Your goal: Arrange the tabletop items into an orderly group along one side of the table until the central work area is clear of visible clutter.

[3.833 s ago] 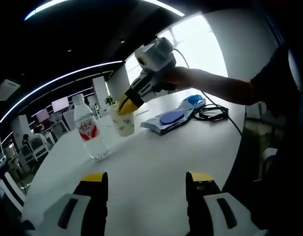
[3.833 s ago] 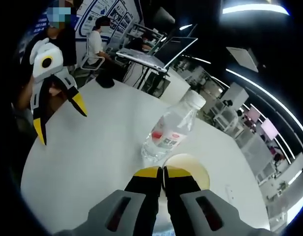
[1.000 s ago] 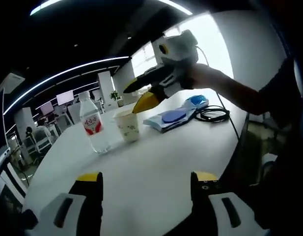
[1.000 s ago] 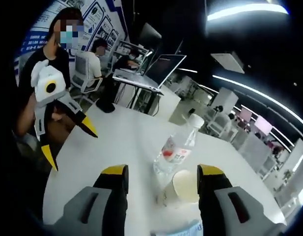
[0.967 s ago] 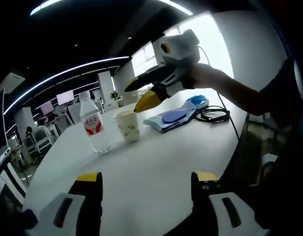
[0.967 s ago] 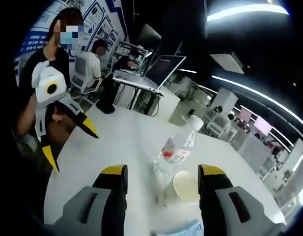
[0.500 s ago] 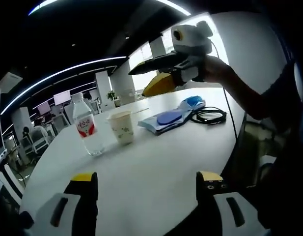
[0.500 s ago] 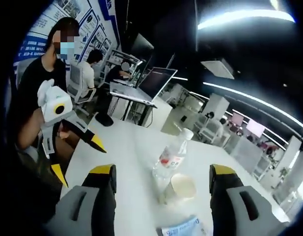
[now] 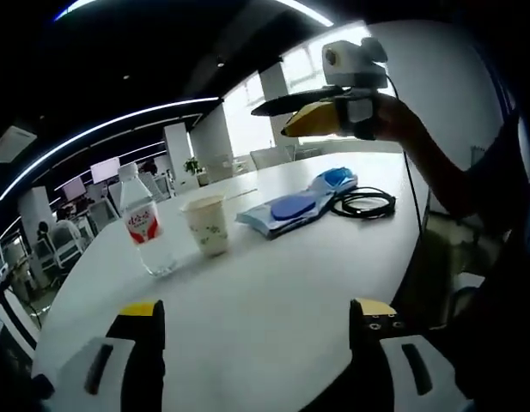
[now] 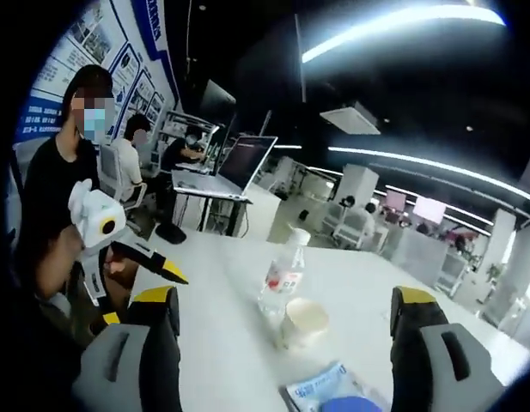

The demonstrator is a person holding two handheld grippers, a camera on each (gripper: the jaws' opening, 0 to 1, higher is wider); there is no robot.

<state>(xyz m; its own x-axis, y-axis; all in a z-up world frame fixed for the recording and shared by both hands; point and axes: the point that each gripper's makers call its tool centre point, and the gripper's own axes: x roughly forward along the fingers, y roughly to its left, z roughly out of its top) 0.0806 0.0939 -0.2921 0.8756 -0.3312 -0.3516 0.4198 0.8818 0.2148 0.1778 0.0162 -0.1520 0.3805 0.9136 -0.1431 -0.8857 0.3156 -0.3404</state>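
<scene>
right gripper (image 10: 282, 313) higher now — cup (image 10: 304, 322) well below

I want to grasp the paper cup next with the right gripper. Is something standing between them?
Nothing visible does. In the right gripper view, the cream paper cup stands on the white round table ahead of the open right gripper, beside the clear plastic water bottle.

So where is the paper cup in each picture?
Left gripper view: the cup stands left of the middle on the white table, just right of the bottle.
Right gripper view: the cup is low, just right of the middle, again just right of the bottle.
Shared landmark: the bottle with the red label, beside the cup in both.
</scene>
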